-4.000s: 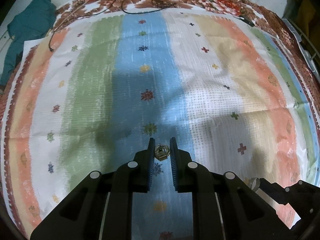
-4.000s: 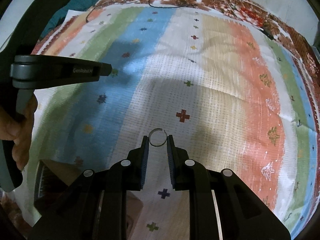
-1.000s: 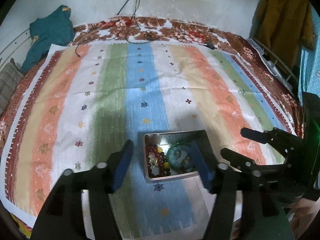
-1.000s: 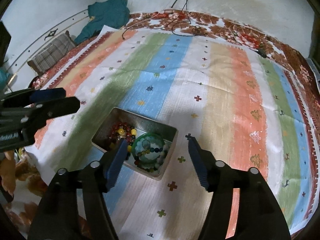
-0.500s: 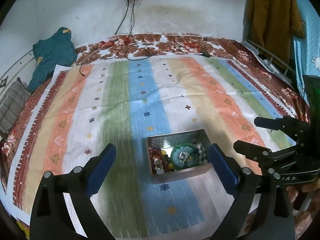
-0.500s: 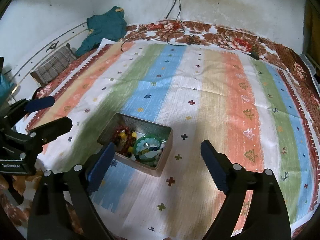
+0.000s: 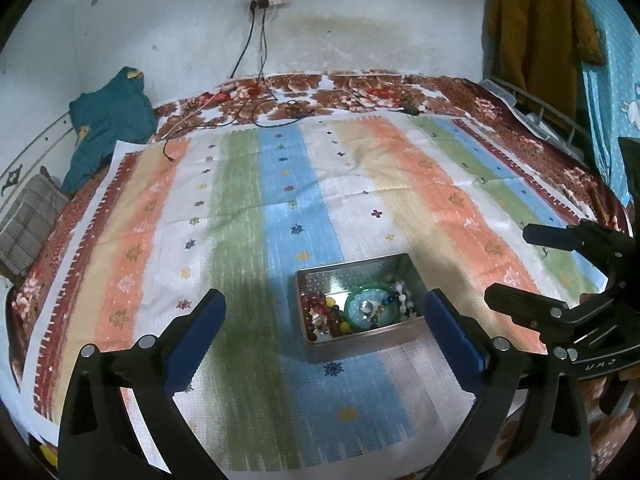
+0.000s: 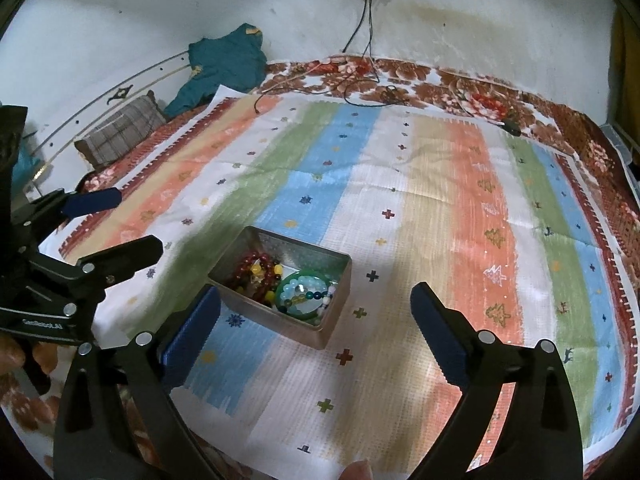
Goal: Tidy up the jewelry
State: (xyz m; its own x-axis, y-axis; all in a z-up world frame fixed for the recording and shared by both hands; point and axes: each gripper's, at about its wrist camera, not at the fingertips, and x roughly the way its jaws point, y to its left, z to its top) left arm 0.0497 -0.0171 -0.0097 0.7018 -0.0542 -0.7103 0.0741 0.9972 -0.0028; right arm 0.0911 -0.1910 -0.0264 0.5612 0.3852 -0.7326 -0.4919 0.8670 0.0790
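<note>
A rectangular metal tin (image 7: pixel 316 350) (image 8: pixel 336 312) sits on the striped cloth near the bed's front. It holds jewelry: red bead bracelets (image 7: pixel 310 307) (image 8: pixel 252 266), a green bangle (image 7: pixel 366 307) (image 8: pixel 304 292) and mixed beads. My left gripper (image 7: pixel 324 312) is wide open and empty, raised above and behind the tin. My right gripper (image 8: pixel 316 308) is wide open and empty, also raised above the tin. The right gripper shows at the right of the left wrist view (image 7: pixel 536 272); the left gripper shows at the left of the right wrist view (image 8: pixel 116 224).
The striped cloth (image 7: pixel 400 184) (image 8: pixel 440 184) covers a bed with a floral sheet. A teal garment (image 7: pixel 108 120) (image 8: pixel 224 64) and a plaid pillow (image 8: pixel 120 132) lie at the far left. Cables (image 7: pixel 256 116) run from a wall socket. A yellow garment (image 7: pixel 540 32) hangs at the right.
Both grippers released their small jewelry pieces, opened wide and rose away from the cloth. The tin with jewelry is now in view below them.
</note>
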